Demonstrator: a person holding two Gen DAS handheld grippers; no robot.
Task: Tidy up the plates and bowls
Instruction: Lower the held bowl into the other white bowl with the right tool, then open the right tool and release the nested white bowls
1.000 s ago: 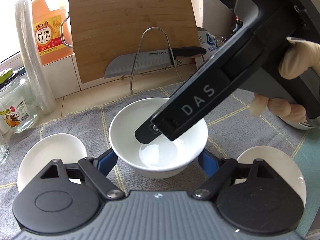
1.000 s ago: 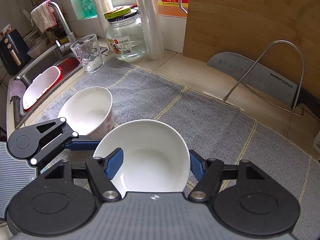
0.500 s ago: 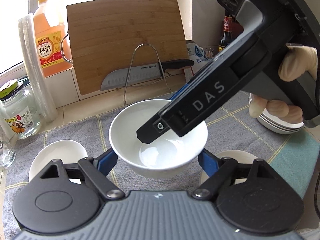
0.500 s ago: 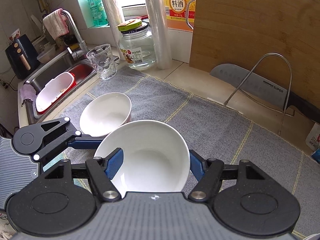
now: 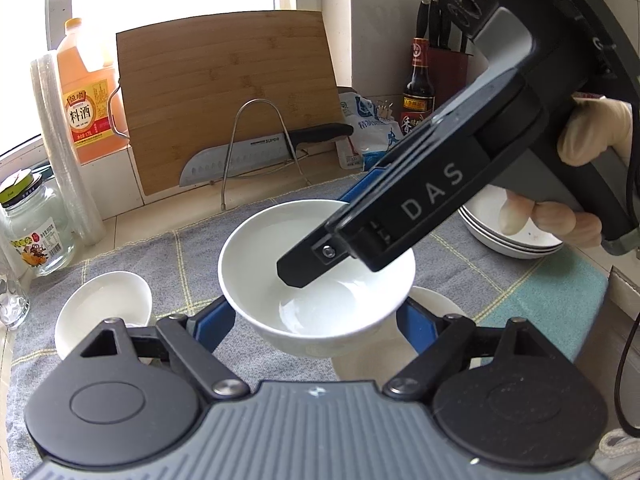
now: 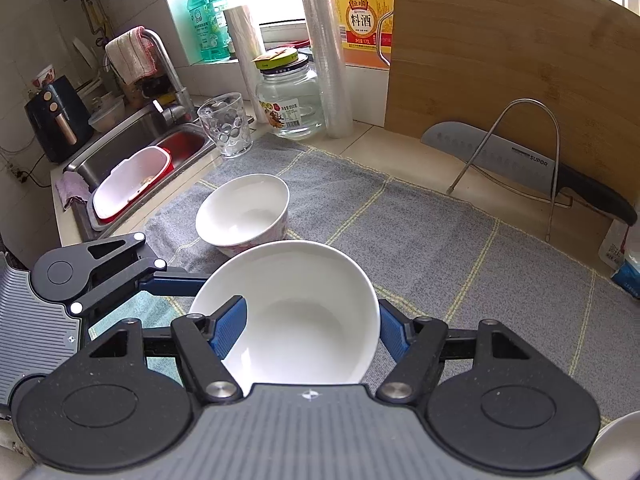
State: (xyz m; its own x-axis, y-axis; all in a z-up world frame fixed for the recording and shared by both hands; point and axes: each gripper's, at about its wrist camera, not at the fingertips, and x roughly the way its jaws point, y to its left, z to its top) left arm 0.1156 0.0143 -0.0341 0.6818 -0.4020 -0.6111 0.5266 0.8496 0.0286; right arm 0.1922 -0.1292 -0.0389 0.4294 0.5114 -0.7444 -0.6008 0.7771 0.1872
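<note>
Gripping one white bowl [image 5: 316,280] together, left tongs [image 5: 316,320] clasp its walls and right tongs [image 6: 308,328] pinch its rim, likely steadying its carry toward the plate stack [image 5: 516,240], right of frame.

White bowl [image 5: 316,292], grey cloth [image 6: 420,240] with yellow grid lines, orange bottle [image 5: 86,92], blue-padded tongs [image 6: 310,328].

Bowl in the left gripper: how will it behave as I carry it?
The bowl looks glazed and shiny, so it is probably slick. The left gripper has its pads only on the bowl's rounded sides, so it might slide down. It seems to be stiff ceramic, likely to chip or break if dropped.
</note>
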